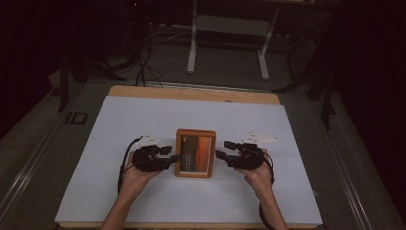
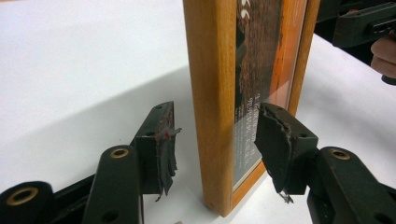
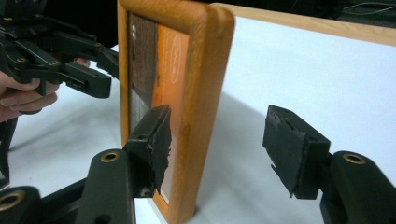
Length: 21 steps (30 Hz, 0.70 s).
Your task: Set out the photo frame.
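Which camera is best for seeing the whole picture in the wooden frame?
The high view. It looks down on the whole picture frame, lying on the white table, with its orange and brown picture facing up. The left gripper view shows one wooden edge close up and a thin slice of the picture. The right gripper view shows a rounded corner and part of the picture.

Left hand-held gripper (image 1: 173, 157) jaws apart, right hand-held gripper (image 1: 221, 154) jaws apart, both pointing inward

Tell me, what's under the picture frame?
The wooden picture frame rests on the white table cover, with each open gripper's jaws straddling a side edge. Whatever lies directly beneath it is covered.
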Available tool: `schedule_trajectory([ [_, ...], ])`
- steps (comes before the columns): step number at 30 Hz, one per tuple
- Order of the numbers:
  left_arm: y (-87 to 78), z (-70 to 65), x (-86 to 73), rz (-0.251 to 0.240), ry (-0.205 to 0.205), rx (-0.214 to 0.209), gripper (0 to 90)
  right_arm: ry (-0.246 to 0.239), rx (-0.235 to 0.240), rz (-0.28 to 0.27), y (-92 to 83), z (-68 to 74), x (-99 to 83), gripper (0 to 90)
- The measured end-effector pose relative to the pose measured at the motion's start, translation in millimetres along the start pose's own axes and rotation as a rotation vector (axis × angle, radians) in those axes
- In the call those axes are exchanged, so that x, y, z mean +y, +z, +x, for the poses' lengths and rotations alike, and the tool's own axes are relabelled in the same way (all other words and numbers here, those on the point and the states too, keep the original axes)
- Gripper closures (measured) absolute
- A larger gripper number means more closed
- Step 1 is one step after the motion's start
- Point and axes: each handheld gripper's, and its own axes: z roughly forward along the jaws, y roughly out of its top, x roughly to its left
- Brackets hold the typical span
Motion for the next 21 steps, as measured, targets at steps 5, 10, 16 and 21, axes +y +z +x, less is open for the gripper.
schedule_trajectory([
  [5, -9.3, 4.0, 0.8, -0.022, -0.014, 0.015, 47.6, 0.013, -0.021, -0.007, -9.2, -5.4, 0.3, 41.2],
  [10, -18.1, 10.0, 1.1, -0.037, -0.029, 0.039, 47.6, 0.032, -0.051, -0.012, -18.4, -14.4, -2.3, 41.2],
  [16, -26.2, 18.9, -1.3, -0.035, -0.046, 0.082, 47.4, 0.068, -0.078, -0.008, -26.5, -24.6, -6.7, 41.2],
  [21, -27.8, 26.9, -8.1, 0.028, -0.036, 0.171, 45.7, 0.083, -0.104, 0.021, -29.3, -32.2, -12.5, 39.3],
])
